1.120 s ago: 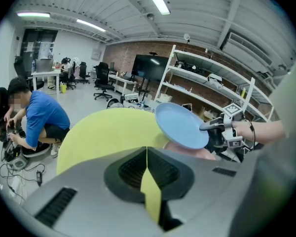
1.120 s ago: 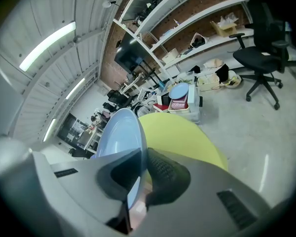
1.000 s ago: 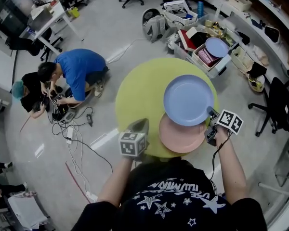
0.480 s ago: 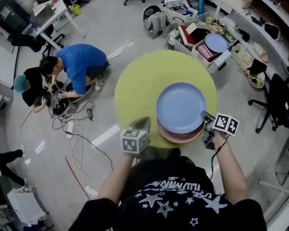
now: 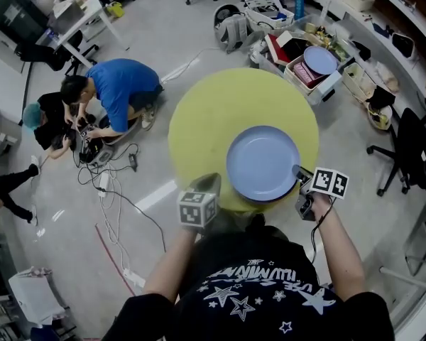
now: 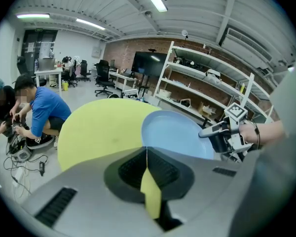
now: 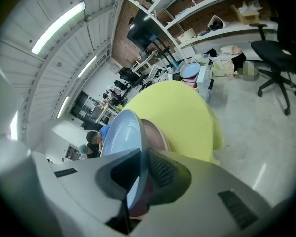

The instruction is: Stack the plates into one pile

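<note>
A blue plate [image 5: 263, 163] lies over a pink plate [image 7: 155, 135] on the near right part of the round yellow table [image 5: 213, 112]. From the head view only a thin pink edge shows below the blue one. My right gripper [image 5: 297, 170] is at the blue plate's right rim; its jaws have just been opening a little, and the rim [image 7: 136, 132] still sits pinched between them. My left gripper [image 5: 207, 183] hovers over the table's near edge, left of the plates, shut and holding nothing. In the left gripper view the blue plate [image 6: 177, 132] and the right gripper [image 6: 209, 131] show ahead.
Two people [image 5: 113, 91] crouch on the floor at the left among cables [image 5: 106, 190]. Crates [image 5: 305, 69] with another plate [image 5: 319, 60] stand behind the table. An office chair [image 5: 412, 155] is at the right, shelves along the wall.
The blue plate has travelled toward me and left with the right gripper until it covers the pink plate. The left gripper has kept close to the table's near edge.
</note>
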`<control>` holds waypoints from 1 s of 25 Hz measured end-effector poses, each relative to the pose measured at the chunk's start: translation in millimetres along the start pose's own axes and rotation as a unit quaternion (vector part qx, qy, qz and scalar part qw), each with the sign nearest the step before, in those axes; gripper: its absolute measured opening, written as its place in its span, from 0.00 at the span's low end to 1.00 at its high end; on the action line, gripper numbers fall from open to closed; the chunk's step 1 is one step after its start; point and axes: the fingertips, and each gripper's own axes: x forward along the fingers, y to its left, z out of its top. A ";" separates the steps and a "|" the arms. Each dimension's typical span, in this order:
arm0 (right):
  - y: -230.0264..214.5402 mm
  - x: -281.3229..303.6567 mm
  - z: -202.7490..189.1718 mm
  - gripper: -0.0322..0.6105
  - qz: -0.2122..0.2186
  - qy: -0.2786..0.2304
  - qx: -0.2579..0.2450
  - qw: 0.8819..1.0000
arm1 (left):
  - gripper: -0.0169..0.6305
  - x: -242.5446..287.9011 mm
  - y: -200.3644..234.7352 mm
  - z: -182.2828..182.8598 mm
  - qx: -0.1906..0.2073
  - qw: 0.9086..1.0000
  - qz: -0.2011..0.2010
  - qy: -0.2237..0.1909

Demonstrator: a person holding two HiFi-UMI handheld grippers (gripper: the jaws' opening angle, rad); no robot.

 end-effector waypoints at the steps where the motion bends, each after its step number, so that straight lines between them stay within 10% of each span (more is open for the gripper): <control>1: -0.8 -0.4 -0.8 0.12 0.000 0.003 -0.001 1.000 | 0.05 -0.5 -0.5 -1.0 -0.001 1.000 0.001 -0.001; 25: -8.1 -1.2 -1.0 0.15 -0.003 0.038 -0.133 0.990 | 0.05 -1.4 -25.1 -11.9 -0.011 0.999 0.034 0.006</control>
